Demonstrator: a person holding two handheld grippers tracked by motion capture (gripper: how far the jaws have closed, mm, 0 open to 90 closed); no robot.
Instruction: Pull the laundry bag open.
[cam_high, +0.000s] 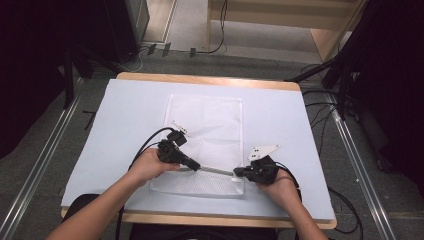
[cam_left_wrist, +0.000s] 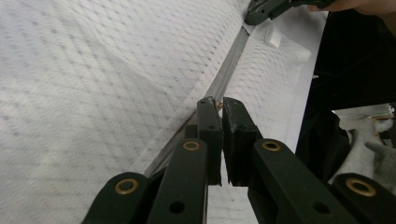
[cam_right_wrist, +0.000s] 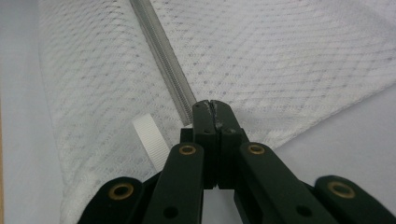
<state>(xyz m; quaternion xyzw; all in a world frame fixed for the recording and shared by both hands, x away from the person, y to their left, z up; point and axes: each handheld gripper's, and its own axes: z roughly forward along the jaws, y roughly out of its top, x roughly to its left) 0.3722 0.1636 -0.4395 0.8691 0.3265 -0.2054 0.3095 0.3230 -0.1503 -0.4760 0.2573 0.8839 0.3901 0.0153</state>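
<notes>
Overhead, I'm seeing a white mesh laundry bag (cam_high: 205, 145) lying flat on the pale blue table (cam_high: 125, 115), long axis running away from me. Its grey zipper (cam_high: 215, 171) is crossing the near end, stretched between both grippers. The left gripper (cam_left_wrist: 218, 103) is pinching the zipper pull. The right gripper (cam_right_wrist: 211, 104) is clamping the zipper's end beside a white ribbon loop (cam_right_wrist: 150, 135).

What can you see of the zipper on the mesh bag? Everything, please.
The zipper is a grey, fine-toothed strip along the near end of the white mesh bag, which lies flat on the table. It looks pulled taut in a straight line between the two grippers. The left gripper is pinched shut on what looks like the slider, though that is too hidden to confirm; the right gripper clamps the zipper's end, beside a white ribbed loop.
</notes>
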